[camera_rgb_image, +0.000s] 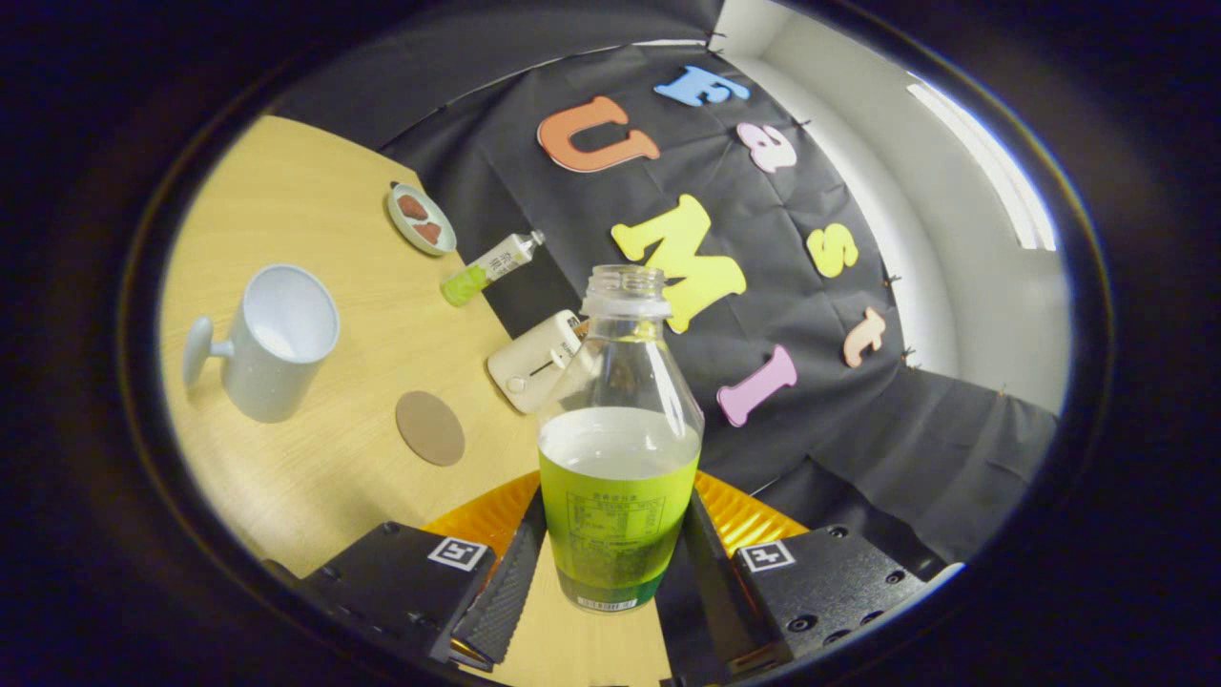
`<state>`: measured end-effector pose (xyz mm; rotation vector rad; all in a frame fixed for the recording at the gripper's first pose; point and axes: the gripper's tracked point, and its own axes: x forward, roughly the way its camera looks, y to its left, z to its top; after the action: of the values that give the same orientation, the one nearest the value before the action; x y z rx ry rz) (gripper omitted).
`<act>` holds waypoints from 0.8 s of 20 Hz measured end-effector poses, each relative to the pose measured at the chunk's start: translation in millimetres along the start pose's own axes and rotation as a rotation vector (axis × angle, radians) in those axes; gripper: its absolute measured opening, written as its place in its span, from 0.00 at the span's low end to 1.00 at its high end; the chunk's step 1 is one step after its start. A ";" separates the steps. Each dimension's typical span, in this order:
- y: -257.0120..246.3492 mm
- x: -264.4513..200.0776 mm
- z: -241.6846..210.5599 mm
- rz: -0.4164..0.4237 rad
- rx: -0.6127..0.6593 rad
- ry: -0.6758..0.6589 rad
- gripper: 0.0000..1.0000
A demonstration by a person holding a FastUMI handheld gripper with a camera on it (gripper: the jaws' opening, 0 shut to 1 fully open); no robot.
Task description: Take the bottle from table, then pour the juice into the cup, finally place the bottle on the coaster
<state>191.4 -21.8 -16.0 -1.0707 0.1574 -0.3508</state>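
Observation:
My gripper [615, 553] is shut on a clear plastic bottle [620, 448] with a green label; both ribbed black fingers [506, 592] press on its lower body. The bottle has no cap and is held up off the wooden table [315, 477], with the view rolled so the table tilts away to the left. Liquid fills it up to about the top of the label. A light grey cup [272, 343] with a handle stands on the table, beyond the fingers to the left. A round brown coaster [430, 427] lies flat between the cup and the bottle.
A cream toaster-like box [534, 361] sits just behind the bottle at the table's edge. Farther back lie a second small bottle [489, 268] with green liquid and a small plate [421, 218] holding brown pieces. An orange mat [486, 520] shows under the fingers.

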 end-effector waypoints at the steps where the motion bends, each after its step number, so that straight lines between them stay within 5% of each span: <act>1: 3.5 -1.5 3.4 -0.001 -0.036 -0.007 0.81; 16: 15.0 10.7 24.2 -0.108 -0.459 -0.066 0.81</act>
<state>211.6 0.9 -17.2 -1.5472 0.1239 -0.3858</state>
